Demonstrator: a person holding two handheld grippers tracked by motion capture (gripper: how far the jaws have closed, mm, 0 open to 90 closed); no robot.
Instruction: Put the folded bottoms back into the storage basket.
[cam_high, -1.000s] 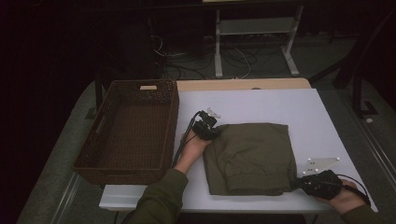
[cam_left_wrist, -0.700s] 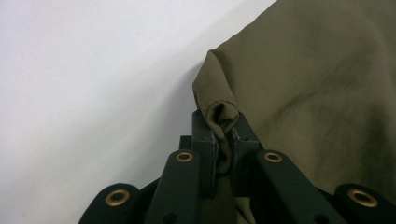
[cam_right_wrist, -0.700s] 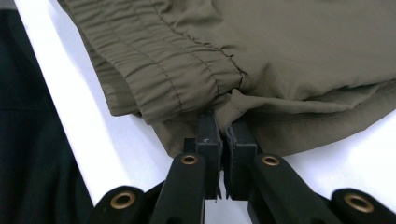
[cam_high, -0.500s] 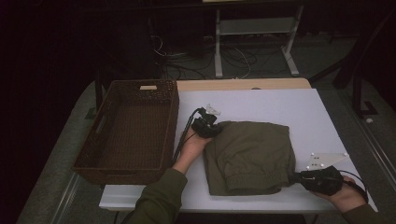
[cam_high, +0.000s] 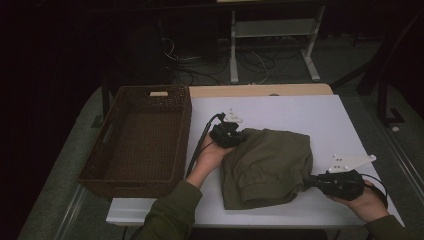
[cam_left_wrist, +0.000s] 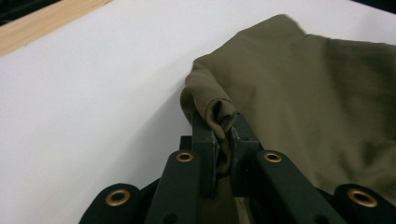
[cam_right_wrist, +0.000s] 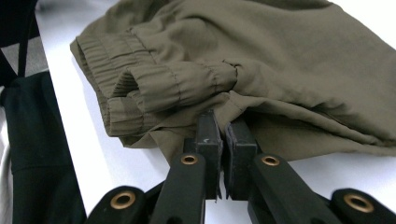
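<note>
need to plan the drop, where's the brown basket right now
In the high view the woven basket sits on the table's left side, just left of the left gripper and the olive garment.

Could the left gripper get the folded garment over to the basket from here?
Probably yes: the left gripper is shut on the garment, and the basket sits open beside it.

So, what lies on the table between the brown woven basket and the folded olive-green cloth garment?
The left tool and the hand holding it, seen in the high view.
</note>
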